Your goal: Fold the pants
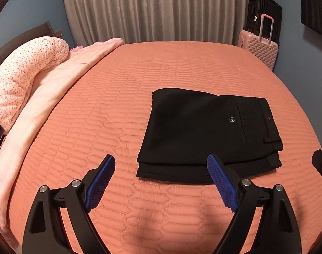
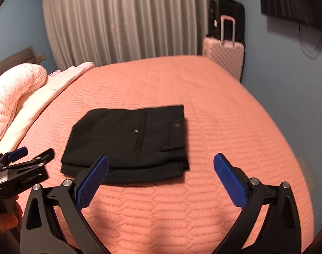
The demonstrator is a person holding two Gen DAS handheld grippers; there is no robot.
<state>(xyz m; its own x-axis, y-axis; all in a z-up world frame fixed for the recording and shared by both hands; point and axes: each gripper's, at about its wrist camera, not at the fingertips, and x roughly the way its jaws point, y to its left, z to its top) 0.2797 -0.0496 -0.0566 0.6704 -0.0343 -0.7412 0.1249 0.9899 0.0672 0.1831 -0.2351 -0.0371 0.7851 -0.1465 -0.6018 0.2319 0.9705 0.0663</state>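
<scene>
1. Left wrist view. The left gripper (image 1: 161,162) hangs above the bed with its two fingers (image 1: 99,182) spread wide; nothing lies between the blue ribbed pads, and neither pad touches cloth.
2. Left wrist view. The black pants (image 1: 205,133) lie folded into a compact, layered rectangle on the orange quilted bedspread (image 1: 110,114), beyond the fingertips and toward the right finger, whose tip overlaps the near edge of the pile in the picture. A buttoned back pocket and the waistband face up at the end of the pile farthest to the right.
3. Left wrist view. Beyond the left finger, well apart from it, a dotted pink pillow (image 1: 23,74) rests on a folded pale pink blanket (image 1: 61,82). Far ahead hangs a grey curtain (image 1: 158,10); beyond the right finger stands a pink suitcase (image 1: 260,48) with a black suitcase (image 1: 264,10) behind it.
4. Right wrist view. The right gripper (image 2: 161,162) likewise has its fingers (image 2: 91,184) spread wide and empty, clear of the fabric.
5. Right wrist view. The folded pants (image 2: 127,139) lie just beyond the fingertips, toward the left finger, whose tip overlaps the pile's near edge in the picture. The left gripper (image 2: 27,154) appears at the left margin, outside the left finger, beside the pile and not touching it.
</scene>
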